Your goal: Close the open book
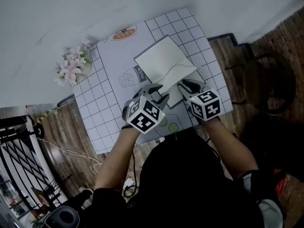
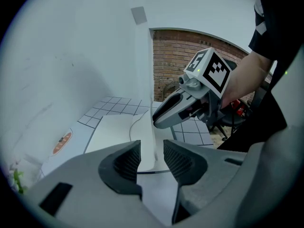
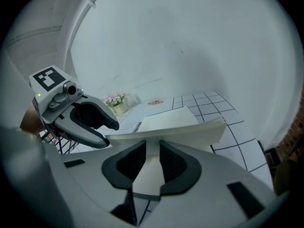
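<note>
Open book (image 1: 164, 61) is lying flat on the checked table (image 1: 102, 120), sitting closer to the right edge than the left, white pages facing up. One page (image 1: 185, 75) is lifted up off the rest near the edge closest to the person, kinda curling over

Both tongs are parked at that near edge of the book, side by side. Left gripper (image 1: 157, 91) has its jaws spread, and the raised page stands right in the gap between them, but the pads aren't squeezing it as far as I can see, it's just loose in there. Right gripper (image 1: 186, 85) is also parted, though only a narrow gap, with the lifted page's edge running across just past its tips and the flat pages underneath. It's not pinching anything either

Only other stuff worth mentioning: a little bunch of pink flowers (image 1: 71, 66) at the table's left edge, well apart from the book, and a dark chair (image 1: 266, 87) on the wood floor off to the right
</note>
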The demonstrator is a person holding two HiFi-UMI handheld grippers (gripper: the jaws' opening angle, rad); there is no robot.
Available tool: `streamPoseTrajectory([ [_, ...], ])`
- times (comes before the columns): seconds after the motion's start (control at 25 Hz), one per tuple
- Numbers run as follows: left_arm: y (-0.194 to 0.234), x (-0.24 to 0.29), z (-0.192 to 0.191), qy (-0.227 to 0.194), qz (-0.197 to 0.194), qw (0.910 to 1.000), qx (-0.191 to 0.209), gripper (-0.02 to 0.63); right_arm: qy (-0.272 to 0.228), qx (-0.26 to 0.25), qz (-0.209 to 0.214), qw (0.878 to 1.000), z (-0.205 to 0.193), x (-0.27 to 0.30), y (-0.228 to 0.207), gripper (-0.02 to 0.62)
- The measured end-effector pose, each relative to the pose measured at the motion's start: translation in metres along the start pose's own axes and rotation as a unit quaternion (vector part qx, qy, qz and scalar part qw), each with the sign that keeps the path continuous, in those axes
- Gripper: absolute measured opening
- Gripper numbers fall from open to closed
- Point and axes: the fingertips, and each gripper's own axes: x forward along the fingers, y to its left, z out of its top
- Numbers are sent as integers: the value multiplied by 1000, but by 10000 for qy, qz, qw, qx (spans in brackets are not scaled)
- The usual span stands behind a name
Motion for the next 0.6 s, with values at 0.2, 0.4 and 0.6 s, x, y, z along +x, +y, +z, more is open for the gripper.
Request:
streamPoseTrajectory([
  [0.2, 12, 6, -3, 292, 114, 9995, 81, 132, -80, -84, 70, 9999, 20, 2, -1, 75],
  [0.4, 39, 6, -6, 478, 549, 9973, 67, 46, -181, -264, 284, 9991, 36, -7, 8, 72],
  [0.6, 65, -3, -3, 562, 813, 9951, 12, 41, -185, -146, 335, 9992, 33, -18, 3, 71],
])
